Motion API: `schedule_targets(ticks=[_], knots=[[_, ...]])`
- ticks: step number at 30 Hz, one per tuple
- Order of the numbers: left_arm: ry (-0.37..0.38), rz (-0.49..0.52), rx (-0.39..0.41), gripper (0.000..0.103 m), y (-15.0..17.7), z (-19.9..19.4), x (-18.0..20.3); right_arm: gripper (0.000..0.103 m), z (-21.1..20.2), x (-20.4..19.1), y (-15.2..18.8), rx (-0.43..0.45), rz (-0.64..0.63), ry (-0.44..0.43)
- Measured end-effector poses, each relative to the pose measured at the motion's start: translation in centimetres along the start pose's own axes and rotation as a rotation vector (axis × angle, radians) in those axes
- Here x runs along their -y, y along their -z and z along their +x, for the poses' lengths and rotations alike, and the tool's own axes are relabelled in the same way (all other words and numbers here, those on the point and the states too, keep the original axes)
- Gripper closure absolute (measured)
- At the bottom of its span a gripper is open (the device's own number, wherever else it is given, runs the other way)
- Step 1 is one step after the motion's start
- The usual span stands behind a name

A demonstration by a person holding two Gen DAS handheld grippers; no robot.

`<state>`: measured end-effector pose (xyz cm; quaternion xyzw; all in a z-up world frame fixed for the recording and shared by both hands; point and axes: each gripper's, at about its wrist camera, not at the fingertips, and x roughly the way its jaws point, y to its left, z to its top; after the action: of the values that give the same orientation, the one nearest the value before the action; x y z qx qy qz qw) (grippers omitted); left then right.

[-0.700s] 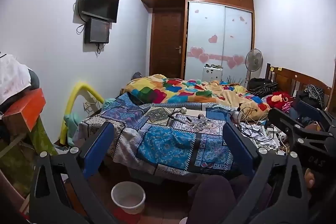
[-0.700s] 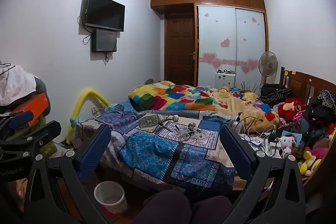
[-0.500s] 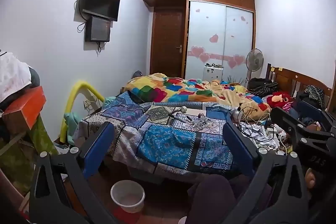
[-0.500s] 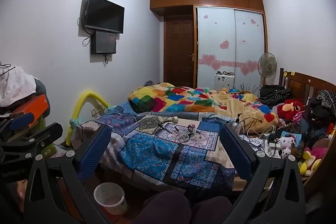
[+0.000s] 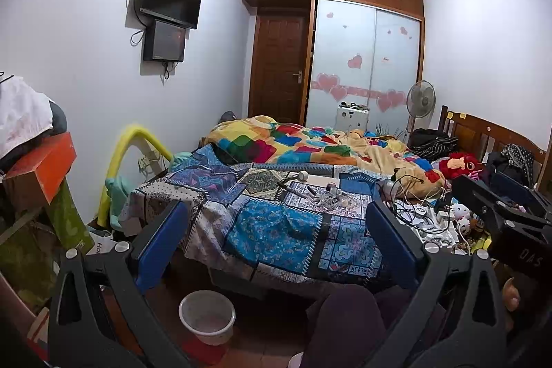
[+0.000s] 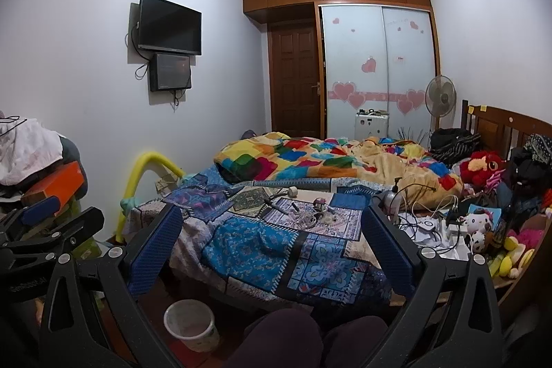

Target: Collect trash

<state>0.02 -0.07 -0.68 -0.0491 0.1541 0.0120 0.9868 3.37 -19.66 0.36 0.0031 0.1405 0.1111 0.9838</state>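
Holding left black two-finger tongs with blue pads (image 5: 272, 230) spread wide and empty, well short of the bed. Same with right black blue-padded tongs (image 6: 270, 230): gaping, nothing between the fingers.

Looking across a blue patchwork bedspread (image 5: 345, 250) toward a small heap of crumpled clear wrappers and loose bits (image 5: 327, 195) in the middle of the bed, just left of a tangle of white cables (image 5: 414, 219). Too small to tell which pieces count as trash.

Judging this as the approach, with nothing collected yet. Choose one pair of tongs and bring it down over the heap from above. Close on a single wrapper, never on cloth or cable. Lift clear before swinging near and left to the round white plastic bucket (image 5: 207, 338) on the floor by the bed's near edge. Let go only once squarely above its rim.
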Motion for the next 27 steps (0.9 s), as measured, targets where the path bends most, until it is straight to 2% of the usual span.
schedule_targets(ticks=[27], knots=[[0.016,-0.040,-0.019,0.000,0.49,0.47,-0.90,0.000,0.07,0.42,0.67,-0.010,0.008,-0.002]])
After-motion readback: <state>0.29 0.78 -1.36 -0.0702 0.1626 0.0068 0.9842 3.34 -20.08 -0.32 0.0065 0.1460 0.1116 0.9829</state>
